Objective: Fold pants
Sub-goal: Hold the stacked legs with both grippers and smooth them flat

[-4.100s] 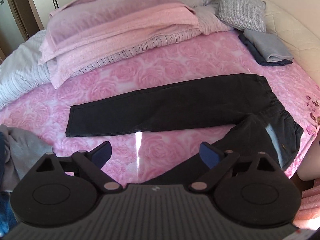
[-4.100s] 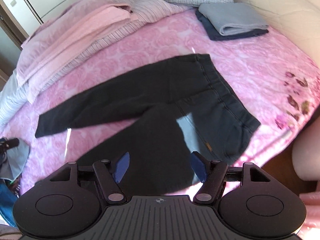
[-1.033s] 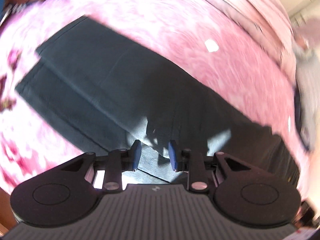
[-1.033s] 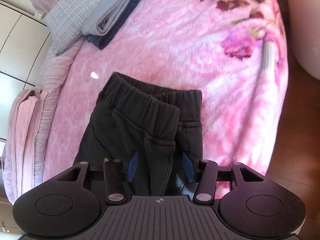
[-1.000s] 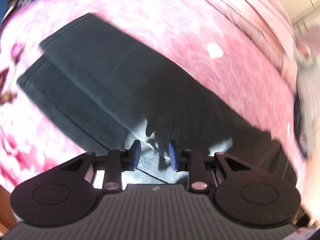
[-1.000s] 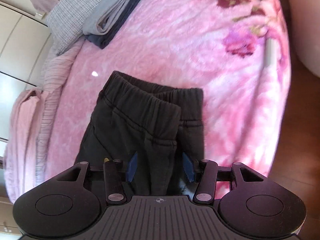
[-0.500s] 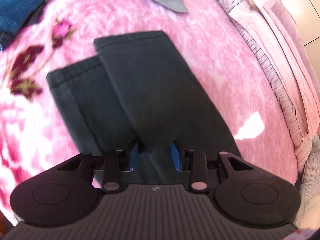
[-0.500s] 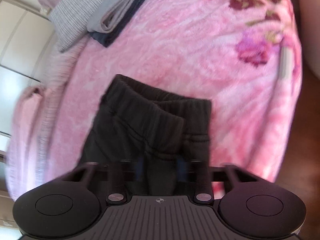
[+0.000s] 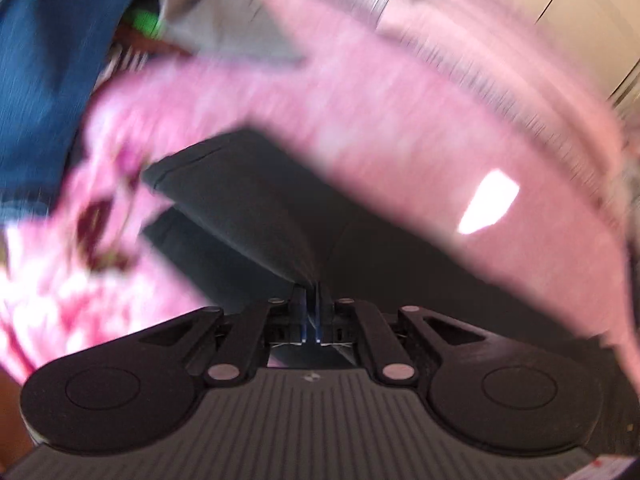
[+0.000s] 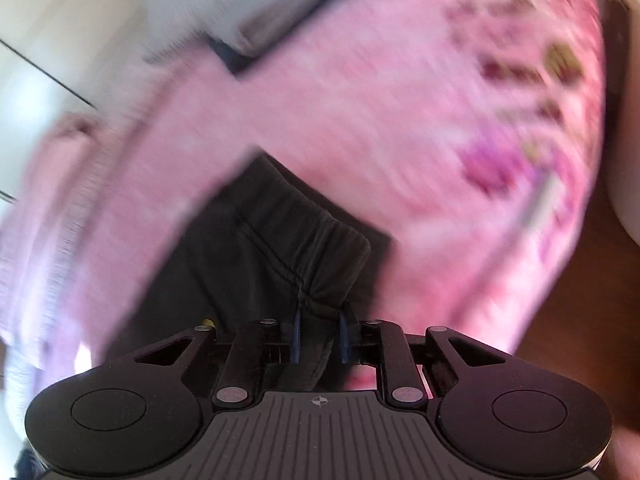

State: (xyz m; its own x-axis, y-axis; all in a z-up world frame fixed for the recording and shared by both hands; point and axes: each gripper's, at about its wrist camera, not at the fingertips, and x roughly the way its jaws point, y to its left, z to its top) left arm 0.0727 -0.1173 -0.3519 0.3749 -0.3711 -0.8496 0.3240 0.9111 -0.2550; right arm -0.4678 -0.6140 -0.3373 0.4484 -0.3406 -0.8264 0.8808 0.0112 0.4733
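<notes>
Setting: black pants (image 9: 248,200) are lying on a pink bedspread (image 9: 400,120), legs laid one over the other; both views are motion-blurred.
Pants, leg end: in the left wrist view the two hems are showing up and to the left of the left gripper (image 9: 311,312), the upper leg offset a little from the lower.
Pants, waist end: in the right wrist view the gathered waistband (image 10: 312,232) is lying just ahead of the right gripper (image 10: 319,336).
Left gripper: its jaws are standing pressed together, pinching a thin edge of leg cloth; fabric is fanning taut from the tips.
Right gripper: its jaws are closing, with a bunched fold of waistband cloth between them, and the pads appear to be pressing on it already.
Long axis: the pants are running lengthwise from the hems to the waistband, one gripper working at each end.
Nearer hand: the left is nearer the hems, the right nearer the waist; neither end is left unattended.
Step in hand, judged: securing both ends ahead of a fold across the length.
Next move, judged: one end being carried along the long axis over the other.
Risk, judged: the left pinch is looking shallow and may be taking only the top layer.
Surroundings: folded grey clothes (image 10: 248,12) are lying beyond the waistband, well apart from the pants.
</notes>
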